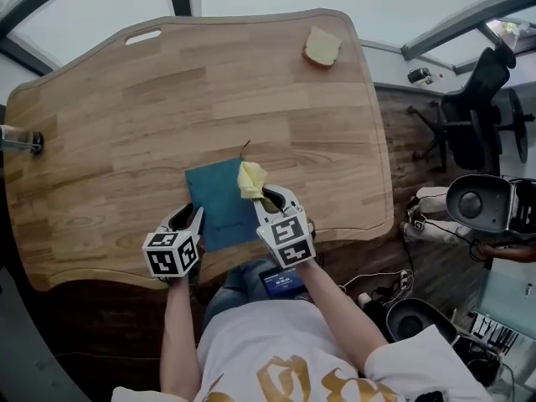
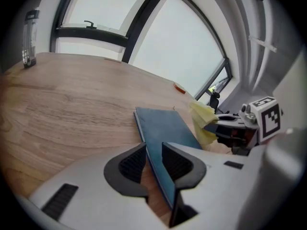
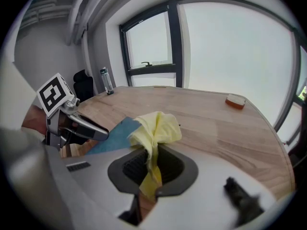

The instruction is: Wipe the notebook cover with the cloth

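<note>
A dark teal notebook (image 1: 219, 201) lies near the front edge of the wooden table (image 1: 126, 115). My left gripper (image 1: 192, 217) is shut on the notebook's near left edge (image 2: 158, 163), the cover pinched between its jaws. The right gripper (image 1: 270, 197) is shut on a bunched yellow cloth (image 1: 251, 178), which hangs over the notebook's right edge. In the right gripper view the cloth (image 3: 154, 131) bulges out of the jaws, with the notebook (image 3: 117, 133) just beyond it. From the left gripper view the cloth (image 2: 204, 121) shows at the notebook's far right side.
A sponge (image 1: 322, 47) lies at the table's far right corner. A bottle (image 1: 18, 140) stands at the left edge. Right of the table are an office chair (image 1: 479, 107), cables and equipment (image 1: 481, 203) on the floor.
</note>
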The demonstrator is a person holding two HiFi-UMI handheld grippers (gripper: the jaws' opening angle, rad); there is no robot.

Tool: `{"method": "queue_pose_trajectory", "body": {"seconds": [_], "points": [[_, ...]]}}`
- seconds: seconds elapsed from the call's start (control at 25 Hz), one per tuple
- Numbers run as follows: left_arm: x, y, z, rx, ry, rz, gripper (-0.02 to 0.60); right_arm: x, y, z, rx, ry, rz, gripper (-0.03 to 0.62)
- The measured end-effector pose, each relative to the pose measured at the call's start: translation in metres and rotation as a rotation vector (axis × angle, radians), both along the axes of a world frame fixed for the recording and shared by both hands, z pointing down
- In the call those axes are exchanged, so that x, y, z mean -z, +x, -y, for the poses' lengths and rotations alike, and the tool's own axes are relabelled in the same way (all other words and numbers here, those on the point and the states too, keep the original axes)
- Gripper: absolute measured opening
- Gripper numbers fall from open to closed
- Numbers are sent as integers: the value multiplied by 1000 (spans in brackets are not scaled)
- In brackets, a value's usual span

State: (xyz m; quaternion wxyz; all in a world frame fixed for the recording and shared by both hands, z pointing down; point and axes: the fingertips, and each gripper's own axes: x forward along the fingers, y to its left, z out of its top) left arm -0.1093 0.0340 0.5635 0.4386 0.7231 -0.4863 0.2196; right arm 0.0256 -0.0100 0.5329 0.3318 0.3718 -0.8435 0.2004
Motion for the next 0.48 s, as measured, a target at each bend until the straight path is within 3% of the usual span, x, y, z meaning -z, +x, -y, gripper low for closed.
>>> {"method": "queue_pose_trajectory", "body": {"seconds": [0.48], "points": [[-10,2,-2,-2,-124,-54,87,-11,-2,9,26,-20,-8,40]]}}
